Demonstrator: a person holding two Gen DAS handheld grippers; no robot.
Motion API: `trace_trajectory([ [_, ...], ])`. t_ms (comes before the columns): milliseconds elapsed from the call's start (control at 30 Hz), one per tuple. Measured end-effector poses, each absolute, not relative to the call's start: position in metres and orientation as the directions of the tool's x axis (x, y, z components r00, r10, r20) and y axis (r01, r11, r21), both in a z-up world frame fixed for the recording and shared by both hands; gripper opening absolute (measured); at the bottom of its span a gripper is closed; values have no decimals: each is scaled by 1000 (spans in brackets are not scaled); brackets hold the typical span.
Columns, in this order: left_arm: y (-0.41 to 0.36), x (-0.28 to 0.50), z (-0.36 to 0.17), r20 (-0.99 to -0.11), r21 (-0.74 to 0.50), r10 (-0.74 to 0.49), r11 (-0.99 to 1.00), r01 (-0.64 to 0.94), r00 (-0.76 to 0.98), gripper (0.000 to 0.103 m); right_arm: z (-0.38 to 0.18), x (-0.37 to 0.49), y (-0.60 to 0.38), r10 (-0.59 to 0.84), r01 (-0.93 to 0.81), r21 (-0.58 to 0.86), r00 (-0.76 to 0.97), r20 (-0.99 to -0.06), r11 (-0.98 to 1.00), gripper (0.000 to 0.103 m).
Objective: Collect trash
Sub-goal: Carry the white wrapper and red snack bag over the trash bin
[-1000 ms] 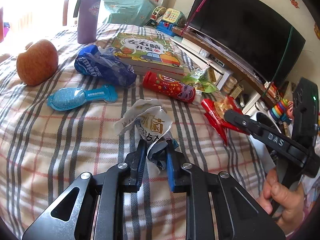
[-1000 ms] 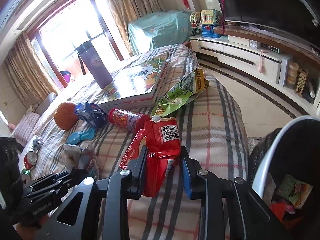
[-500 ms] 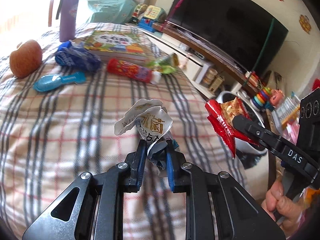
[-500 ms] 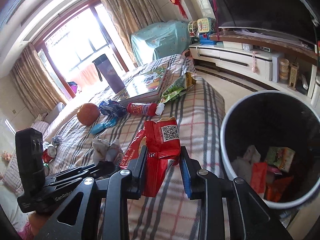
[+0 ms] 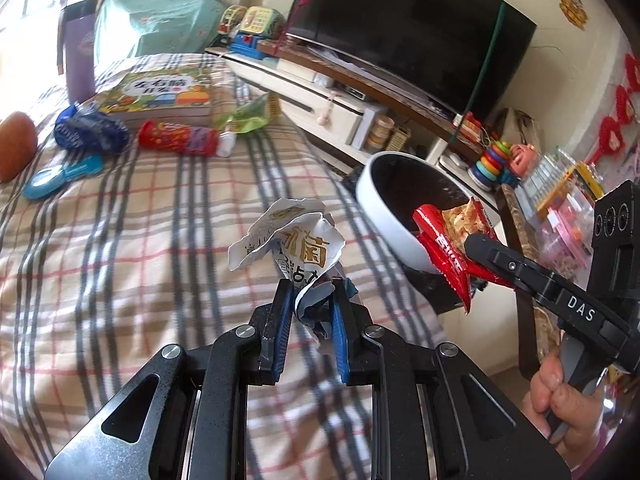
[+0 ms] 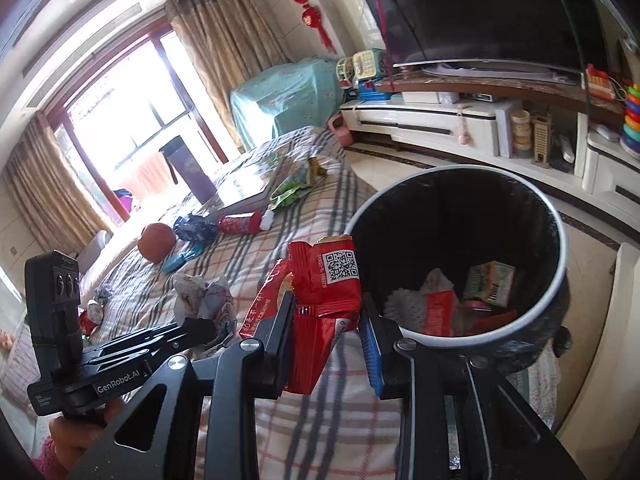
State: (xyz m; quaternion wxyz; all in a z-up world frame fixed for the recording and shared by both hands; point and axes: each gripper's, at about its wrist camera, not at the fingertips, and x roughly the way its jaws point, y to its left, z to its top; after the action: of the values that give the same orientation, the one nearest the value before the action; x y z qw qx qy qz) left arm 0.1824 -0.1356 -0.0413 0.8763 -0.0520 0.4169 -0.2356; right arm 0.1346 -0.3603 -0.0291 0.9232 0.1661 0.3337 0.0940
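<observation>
Both grippers carry trash toward the bin, and the coming move turns on how each load lies relative to the bin's mouth. The right gripper (image 6: pixel 326 320) has its jaws closed on a red snack wrapper (image 6: pixel 324 280), which stands upright between the pads with its long axis running up and away from the jaws, its QR-coded top edge level with the near rim. The trash bin (image 6: pixel 562 248), white-rimmed and black-lined, lies just to the right of these jaws and slightly beyond them; wrappers and paper already sit at its bottom. In the left wrist view the same wrapper overlaps the near rim of the bin, so the right hand is judged the nearer of the two to the release point. The left gripper (image 5: pixel 308 312) has its jaws clamped on a crumpled paper wrapper (image 5: pixel 294 242), which fans upward from the pads above the plaid-covered bed (image 5: pixel 120 260); the bin lies to its right and farther off. The bed surface beyond bears a blue wrapper (image 5: pixel 90 132), a red tube (image 5: pixel 178 138) and a green packet (image 5: pixel 248 114), well apart from both jaws and judged yet to be collected.
</observation>
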Motion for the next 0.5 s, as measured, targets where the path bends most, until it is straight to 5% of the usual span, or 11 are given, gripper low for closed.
trace_trajectory([
  [500,-173,180,-31,-705,-259,-475,864,431,527,17,-23,122,-401,215,6,361,795,-567,933,30],
])
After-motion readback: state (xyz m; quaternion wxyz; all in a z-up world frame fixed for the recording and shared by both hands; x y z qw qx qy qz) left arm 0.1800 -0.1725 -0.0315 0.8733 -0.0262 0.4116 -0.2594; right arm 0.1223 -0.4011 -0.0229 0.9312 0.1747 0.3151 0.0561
